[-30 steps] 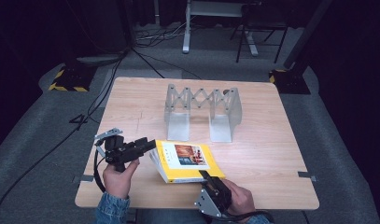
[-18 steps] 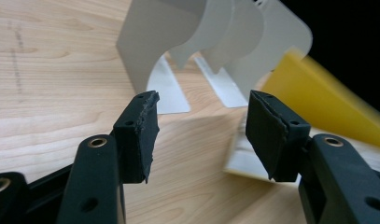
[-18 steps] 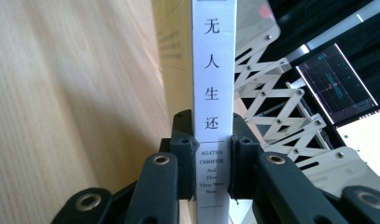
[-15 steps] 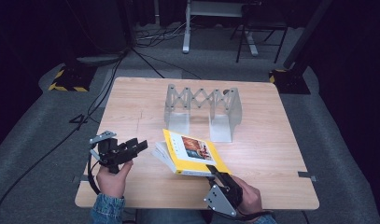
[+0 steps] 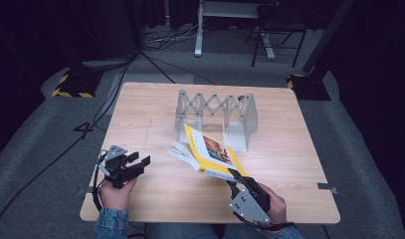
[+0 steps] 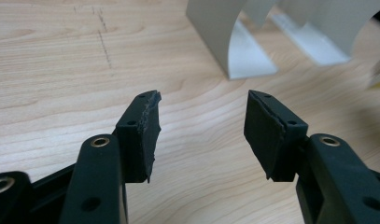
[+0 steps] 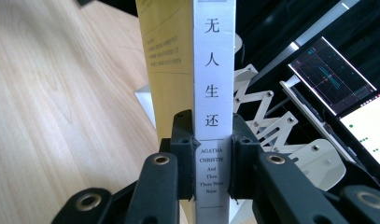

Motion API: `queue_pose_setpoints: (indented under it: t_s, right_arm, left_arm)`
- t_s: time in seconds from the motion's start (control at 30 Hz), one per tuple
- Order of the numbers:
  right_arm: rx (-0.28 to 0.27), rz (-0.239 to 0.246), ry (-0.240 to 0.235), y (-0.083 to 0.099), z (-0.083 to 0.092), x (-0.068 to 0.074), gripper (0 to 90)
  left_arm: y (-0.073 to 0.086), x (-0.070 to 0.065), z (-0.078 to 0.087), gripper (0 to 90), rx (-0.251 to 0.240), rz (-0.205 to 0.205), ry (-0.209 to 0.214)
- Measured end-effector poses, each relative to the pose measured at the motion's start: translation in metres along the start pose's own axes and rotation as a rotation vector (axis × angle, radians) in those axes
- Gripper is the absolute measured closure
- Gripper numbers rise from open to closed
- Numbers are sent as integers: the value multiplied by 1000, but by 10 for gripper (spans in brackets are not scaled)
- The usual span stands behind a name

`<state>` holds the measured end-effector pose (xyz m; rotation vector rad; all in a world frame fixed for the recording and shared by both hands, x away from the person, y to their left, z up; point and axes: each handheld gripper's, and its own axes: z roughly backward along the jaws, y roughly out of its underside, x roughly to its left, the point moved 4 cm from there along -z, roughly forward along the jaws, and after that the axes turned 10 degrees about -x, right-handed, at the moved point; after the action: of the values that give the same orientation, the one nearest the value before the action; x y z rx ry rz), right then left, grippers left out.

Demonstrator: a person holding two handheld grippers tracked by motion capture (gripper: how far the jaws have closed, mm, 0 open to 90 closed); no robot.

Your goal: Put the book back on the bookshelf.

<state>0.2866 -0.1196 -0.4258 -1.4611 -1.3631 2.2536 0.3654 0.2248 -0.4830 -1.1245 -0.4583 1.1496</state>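
One book [image 5: 210,152] is clamped at spine by right gripper [image 5: 236,175]; left gripper [image 5: 139,160] fingers are held apart, empty; book is best kept upright, steered into rack [image 5: 216,115] slot.

- The book's white spine [image 7: 213,74], seen in the right gripper view, carries four black Chinese characters running down it: 无 人 生 还.
- Below those characters on the spine stands small print: "AGATHA CHRISTIE And Then There Were None".
- The yellow cover [image 7: 166,56], just left of the spine, bears several lines of small print, too blurred to read.
- The book's front cover [image 5: 215,152] in the high view shows a picture; no lettering is legible there.
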Motion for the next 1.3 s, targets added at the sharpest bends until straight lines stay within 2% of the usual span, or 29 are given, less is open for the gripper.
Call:
queue_pose_setpoints:
  t_s: [0.13,0.2,0.27,0.4,0.43,0.47,0.53,0.8,0.9,1.13,1.3]
  right_arm:
    - [-11,-40,9,-2,2,-11,761]
    - [-12,-48,12,-3,2,-14,762]
    - [-12,-75,19,-2,2,-21,762]
    - [-8,-112,33,0,1,-28,762]
    - [-4,-141,43,1,-1,-33,762]
    - [-4,-141,43,1,-1,-33,762]
    - [1,-187,59,4,-4,-39,762]
    - [26,-260,90,11,-9,-53,761]
    - [34,-292,97,14,-11,-59,762]
    - [48,-362,115,23,-16,-75,762]
    - [54,-413,134,30,-21,-85,763]
  left_arm:
    - [9,1,-11,458,70,-47,-15]
    - [14,1,-15,457,99,-72,-34]
    - [17,2,-19,454,122,-91,-58]
    - [20,6,-24,451,138,-115,-85]
    - [21,8,-26,451,140,-120,-93]
    - [21,8,-27,451,145,-121,-96]
    - [23,9,-29,452,153,-128,-106]
    - [27,9,-37,456,187,-186,-137]
    - [29,10,-39,456,198,-195,-144]
    - [29,11,-39,453,192,-174,-139]
    - [30,11,-39,453,187,-176,-137]
